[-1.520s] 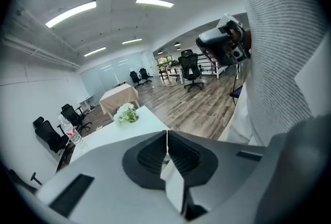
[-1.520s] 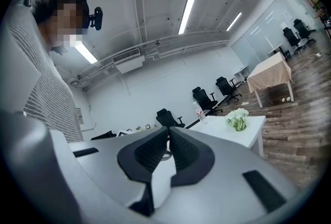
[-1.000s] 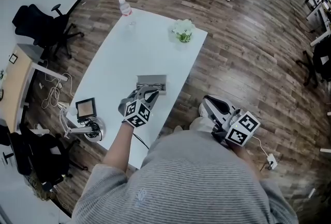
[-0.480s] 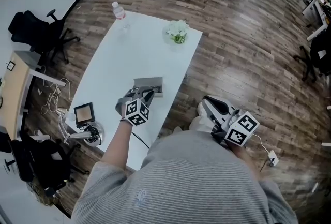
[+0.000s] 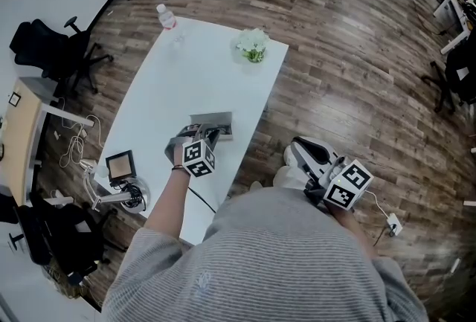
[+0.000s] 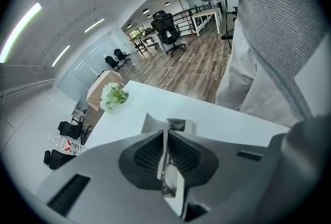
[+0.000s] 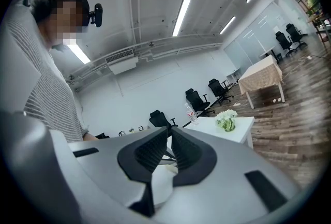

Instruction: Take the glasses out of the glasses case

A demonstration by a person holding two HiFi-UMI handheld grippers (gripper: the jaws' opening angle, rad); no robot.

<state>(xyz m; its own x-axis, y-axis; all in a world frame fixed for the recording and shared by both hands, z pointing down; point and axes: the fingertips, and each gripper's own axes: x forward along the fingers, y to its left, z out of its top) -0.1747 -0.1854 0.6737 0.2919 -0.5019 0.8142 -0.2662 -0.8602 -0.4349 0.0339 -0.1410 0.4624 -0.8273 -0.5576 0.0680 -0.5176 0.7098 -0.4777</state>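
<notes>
Right gripper (image 7: 169,134): jaws together with nothing between them, held off the table (image 5: 152,94) beside the person's torso. Left gripper (image 5: 213,136): jaws clamped on the glasses (image 6: 168,176). Only a lens rim shows, the pads hide the rest. The open glasses case (image 5: 213,122) lies just past the tips, near the table's right edge. There is open tabletop beyond it up to the flowers (image 5: 252,44) and the bottle (image 5: 165,15).

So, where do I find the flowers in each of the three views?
Head view: flowers top centre, at the far corner of the white table.
Left gripper view: flowers left of centre.
Right gripper view: flowers right of centre.
Shared landmark: the white table they stand on.
</notes>
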